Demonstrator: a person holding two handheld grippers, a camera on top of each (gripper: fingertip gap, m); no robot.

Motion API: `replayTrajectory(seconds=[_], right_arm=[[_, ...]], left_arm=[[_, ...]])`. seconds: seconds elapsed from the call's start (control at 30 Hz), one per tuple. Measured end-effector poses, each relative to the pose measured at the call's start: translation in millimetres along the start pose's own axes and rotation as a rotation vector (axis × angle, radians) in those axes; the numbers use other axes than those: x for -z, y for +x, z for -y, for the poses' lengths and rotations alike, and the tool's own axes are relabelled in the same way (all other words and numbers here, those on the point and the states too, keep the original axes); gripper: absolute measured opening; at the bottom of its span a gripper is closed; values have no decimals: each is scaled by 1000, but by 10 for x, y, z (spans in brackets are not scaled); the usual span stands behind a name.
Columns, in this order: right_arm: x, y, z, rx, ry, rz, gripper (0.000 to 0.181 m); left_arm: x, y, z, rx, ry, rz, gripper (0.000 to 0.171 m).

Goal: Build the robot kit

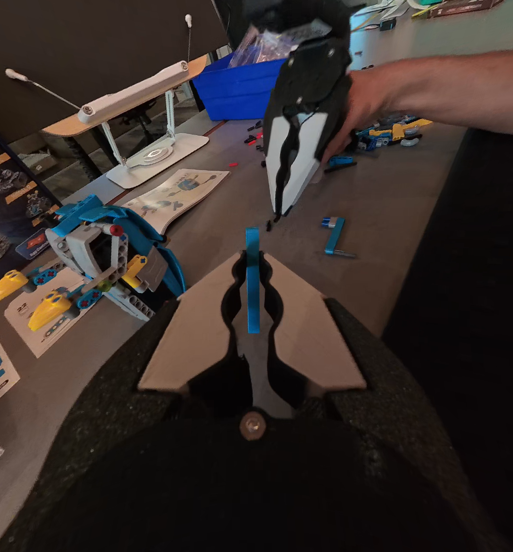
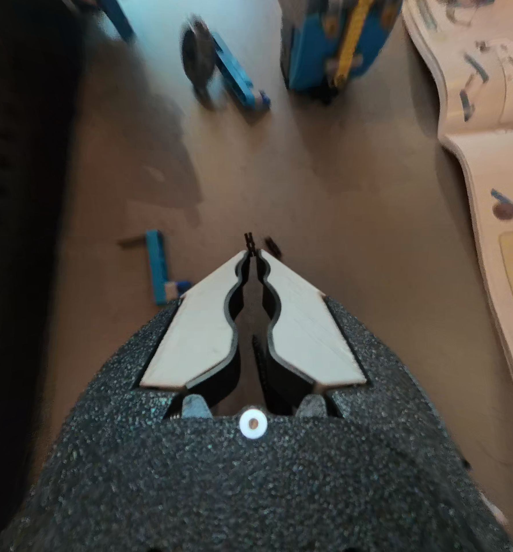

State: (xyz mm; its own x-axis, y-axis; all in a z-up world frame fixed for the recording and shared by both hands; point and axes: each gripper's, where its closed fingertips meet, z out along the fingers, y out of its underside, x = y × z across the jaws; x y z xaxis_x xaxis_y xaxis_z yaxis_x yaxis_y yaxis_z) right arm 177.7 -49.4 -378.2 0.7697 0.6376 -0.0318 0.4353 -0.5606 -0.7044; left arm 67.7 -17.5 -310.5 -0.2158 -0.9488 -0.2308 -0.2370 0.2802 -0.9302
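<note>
My left gripper [image 1: 252,254] is shut on a thin blue beam [image 1: 252,277] that stands on edge between its pads and sticks out past the tips. My right gripper [image 2: 251,253] is shut on a small black pin [image 2: 250,242] at the very tips, just above the brown table [image 2: 339,209]. The right gripper also shows in the left wrist view [image 1: 279,212], tips down near the table, with a person's hand [image 1: 368,98] on it. A second black pin [image 2: 272,244] lies loose just right of the tips. The left gripper with its blue beam [image 2: 234,71] shows blurred far up in the right wrist view.
A blue beam with a grey axle [image 1: 335,236] lies on the table to the right. A blue, white and yellow brick model [image 1: 111,254] stands at left, an open instruction booklet [image 1: 174,194] behind it. A white stand [image 1: 147,143], a blue bin [image 1: 237,89] and loose parts [image 1: 389,134] lie farther back. The left gripper's tips are roughly 15 cm from the right gripper's.
</note>
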Motion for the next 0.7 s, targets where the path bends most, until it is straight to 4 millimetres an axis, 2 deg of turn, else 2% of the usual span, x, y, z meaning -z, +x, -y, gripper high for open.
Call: replayTrajectory(seconds=[0.07, 0.17, 0.23, 0.3, 0.43, 0.7], right_arm=[[36, -162, 315, -5, 132, 69, 4], [88, -474, 917, -23, 383, 192, 4], [44, -606, 1157, -38, 460, 230, 4], [-83, -635, 1241, -45, 457, 209, 4], [-284, -621, 1247, -74, 430, 185, 4], [-387, -626, 1299, -148, 448, 204, 2]], left_arm=[[-19, -44, -5, 34, -8, 25, 7], [-40, -126, 25, 107, 4, 68, 7], [-37, -191, 46, 151, 18, 97, 7], [-17, -239, 98, 201, 54, 113, 7], [-22, -287, 91, 218, 52, 149, 7], [-50, -299, 99, 201, 51, 180, 7]])
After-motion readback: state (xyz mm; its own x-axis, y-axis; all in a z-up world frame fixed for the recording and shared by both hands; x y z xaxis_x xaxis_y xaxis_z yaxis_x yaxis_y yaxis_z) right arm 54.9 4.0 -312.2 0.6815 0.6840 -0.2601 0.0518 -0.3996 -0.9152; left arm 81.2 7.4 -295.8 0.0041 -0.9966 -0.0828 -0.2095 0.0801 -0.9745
